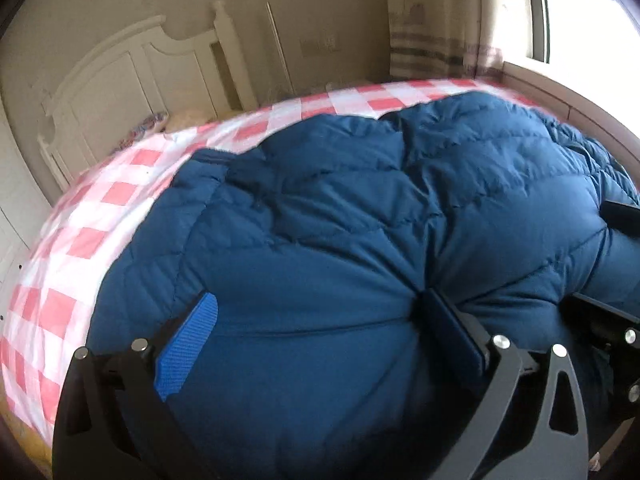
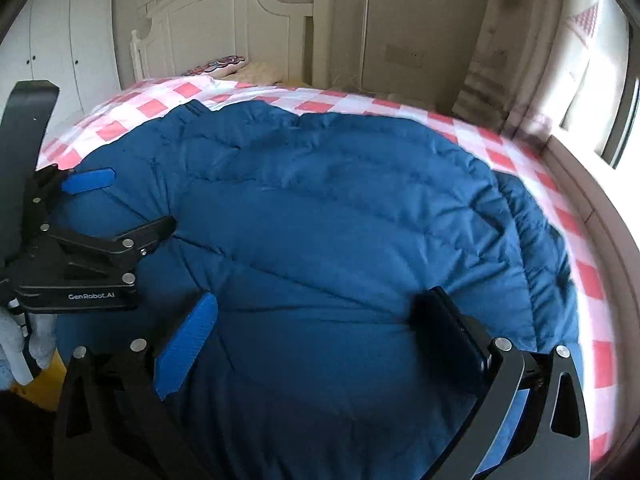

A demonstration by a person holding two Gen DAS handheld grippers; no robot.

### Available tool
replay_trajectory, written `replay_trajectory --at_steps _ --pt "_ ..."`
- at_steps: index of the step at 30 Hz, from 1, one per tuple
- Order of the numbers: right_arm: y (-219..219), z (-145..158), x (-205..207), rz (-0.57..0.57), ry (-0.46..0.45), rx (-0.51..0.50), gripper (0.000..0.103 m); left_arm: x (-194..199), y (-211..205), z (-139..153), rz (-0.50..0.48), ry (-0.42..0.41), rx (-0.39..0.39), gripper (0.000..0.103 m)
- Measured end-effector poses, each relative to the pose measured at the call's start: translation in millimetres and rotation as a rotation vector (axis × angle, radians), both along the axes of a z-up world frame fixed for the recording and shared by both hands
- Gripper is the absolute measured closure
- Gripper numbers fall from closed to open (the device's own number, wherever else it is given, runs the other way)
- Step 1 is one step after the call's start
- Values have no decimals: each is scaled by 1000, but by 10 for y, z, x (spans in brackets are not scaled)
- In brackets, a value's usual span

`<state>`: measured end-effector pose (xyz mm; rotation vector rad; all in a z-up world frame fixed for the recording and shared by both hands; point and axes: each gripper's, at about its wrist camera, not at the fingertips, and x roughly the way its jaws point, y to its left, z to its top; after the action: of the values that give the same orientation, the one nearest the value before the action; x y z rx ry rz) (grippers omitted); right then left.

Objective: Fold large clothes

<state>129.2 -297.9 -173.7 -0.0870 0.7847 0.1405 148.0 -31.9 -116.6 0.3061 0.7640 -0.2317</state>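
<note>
Jacket [image 1: 360, 220], blue and puffy, lies on the checked bed [image 1: 80, 220], bulging between both my spread jaws; left gripper [image 1: 316, 340] and right gripper [image 2: 316, 340] grip nothing. Next I pinch an edge to fold.

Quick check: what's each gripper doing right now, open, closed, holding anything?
Left gripper: open, fingers spread over the puffy blue quilted jacket, gripping nothing.
Right gripper: open, fingers spread over the same jacket, gripping nothing.

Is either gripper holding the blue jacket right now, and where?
Neither. The left gripper and right gripper are both open, pressed onto the blue jacket.
</note>
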Motion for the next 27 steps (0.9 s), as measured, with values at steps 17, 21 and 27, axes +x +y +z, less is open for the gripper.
replay_trajectory --at_steps 17,21,27 --pt "-1008 -125 -401 -153 -45 202 4 -457 1076 -53 80 -28 -94 2" --pt "-992 -149 -378 -164 -53 192 4 -385 1058 -87 89 -24 -98 2" --pt "-974 -119 -392 -186 -56 195 4 -393 1040 -84 92 -26 -87 2"
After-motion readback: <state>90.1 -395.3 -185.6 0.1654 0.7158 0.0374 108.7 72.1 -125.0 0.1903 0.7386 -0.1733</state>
